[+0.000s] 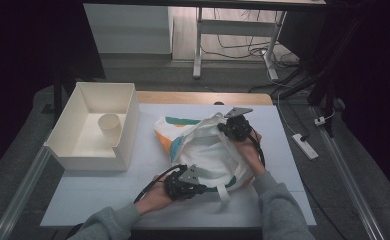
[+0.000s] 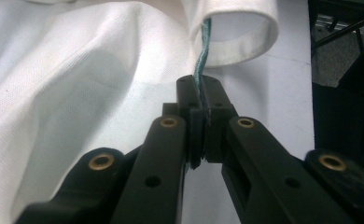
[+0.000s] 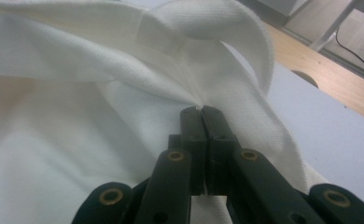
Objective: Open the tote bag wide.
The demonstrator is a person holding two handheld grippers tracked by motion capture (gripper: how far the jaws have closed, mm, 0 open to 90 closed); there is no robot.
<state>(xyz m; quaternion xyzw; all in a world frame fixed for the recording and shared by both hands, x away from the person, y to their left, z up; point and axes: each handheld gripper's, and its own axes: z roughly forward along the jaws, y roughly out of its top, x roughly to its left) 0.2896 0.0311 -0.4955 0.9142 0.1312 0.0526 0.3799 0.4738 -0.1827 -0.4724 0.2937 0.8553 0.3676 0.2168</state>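
Both tools [image 2: 199, 100] [image 3: 201, 116] clamped on bag [image 1: 208, 150]

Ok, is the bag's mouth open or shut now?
Open. The left gripper and right gripper pinch opposite edges of the bag, holding them apart, so its white inside shows in the high view.

- so it's a white cloth tote bag [image 1: 208, 150] with teal and orange bits printed on the outside, lying crumpled in the middle of the table's white top
- mouth is pulled open and faces up, you can see the plain white inside
- one white strap [image 1: 224, 192] flops off the near edge toward the person, the other strap [image 3: 227, 28] loops up at the far rim
- near edge has a thin teal trim [image 2: 201, 51], fabric is bunched and creased all over
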